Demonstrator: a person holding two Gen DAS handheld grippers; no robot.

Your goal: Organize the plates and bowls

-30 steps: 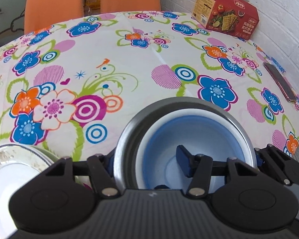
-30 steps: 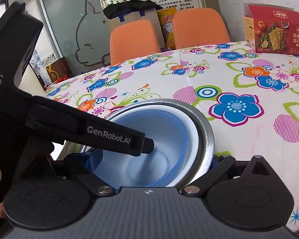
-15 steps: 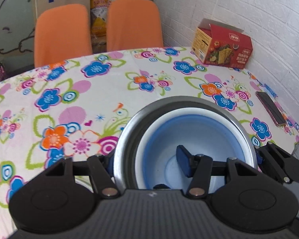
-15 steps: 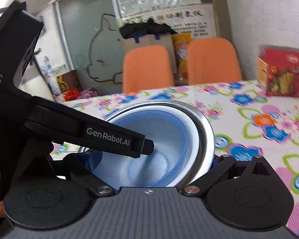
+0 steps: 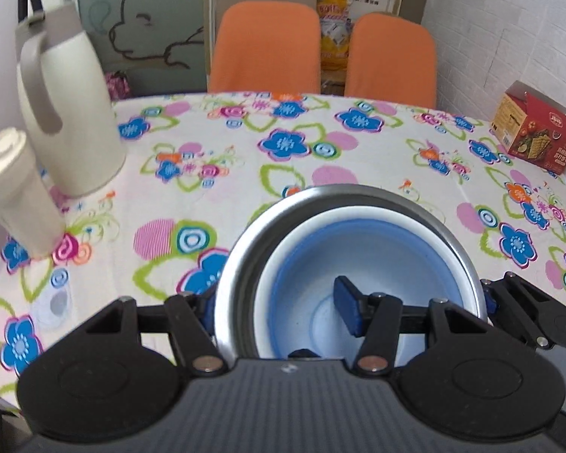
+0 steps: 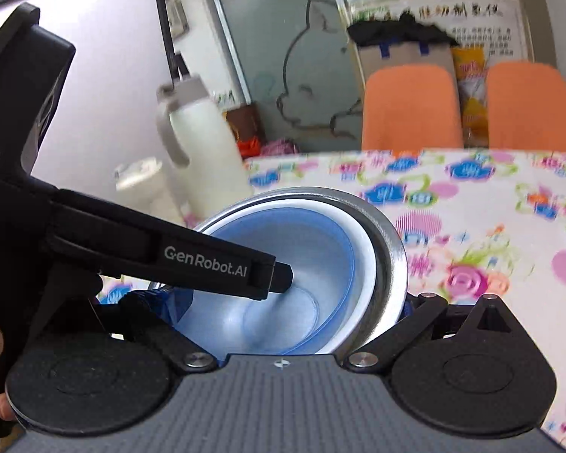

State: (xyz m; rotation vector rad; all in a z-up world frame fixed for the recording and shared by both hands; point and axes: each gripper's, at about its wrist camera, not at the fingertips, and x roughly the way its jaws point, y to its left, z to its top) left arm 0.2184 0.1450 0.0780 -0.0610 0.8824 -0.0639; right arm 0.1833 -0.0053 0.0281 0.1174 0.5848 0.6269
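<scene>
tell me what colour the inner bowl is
Blue inside with a white rim, the inner bowl nests in the metal bowl; clearest in the left wrist view.

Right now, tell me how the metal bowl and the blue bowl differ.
The metal bowl is shiny grey; the blue bowl is blue inside with a white rim. The metal bowl is wider and outermost; the blue bowl nests inside it. Both are round, upright and held together by the left gripper and right gripper.

A home dining room — floral-clothed table (image 5: 245, 173), orange chairs (image 5: 266, 47), kettle (image 5: 69, 113).
</scene>
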